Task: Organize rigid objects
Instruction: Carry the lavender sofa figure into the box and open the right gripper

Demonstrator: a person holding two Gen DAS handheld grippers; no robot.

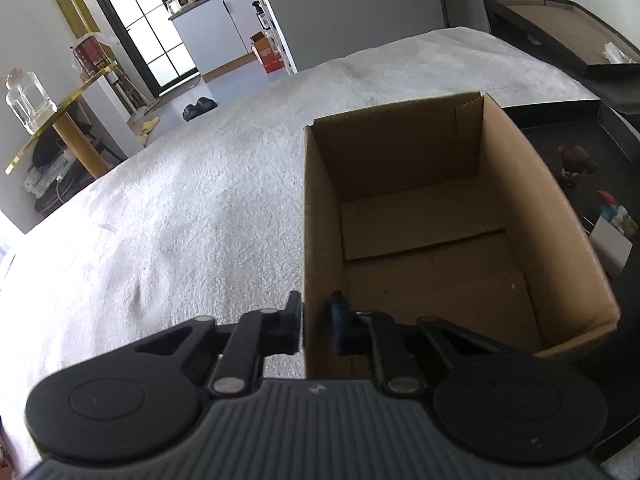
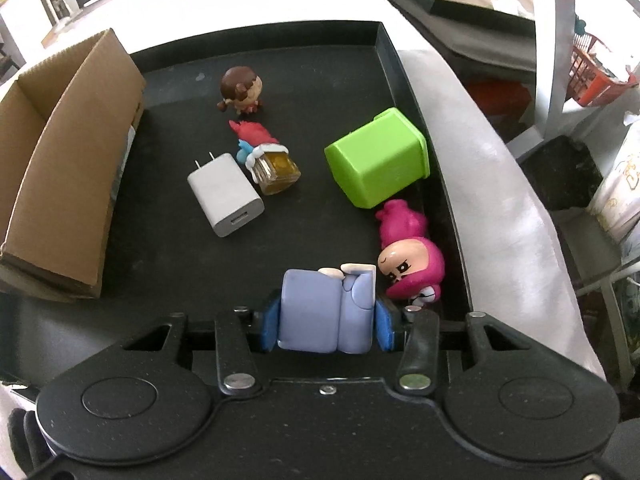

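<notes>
The left gripper (image 1: pixel 316 326) pinches the near wall of the empty cardboard box (image 1: pixel 516 184), steadying it on the white cloth. The right gripper (image 2: pixel 326 326) has its blue pads pressed on a periwinkle blue figure (image 2: pixel 324 312) low in the black tray (image 2: pixel 384 60). Just to its right lies the pink doll (image 2: pixel 408 256), touching the figure; lifting carelessly could drag it along, and the smooth figure may slip or twist between the pads.
</notes>
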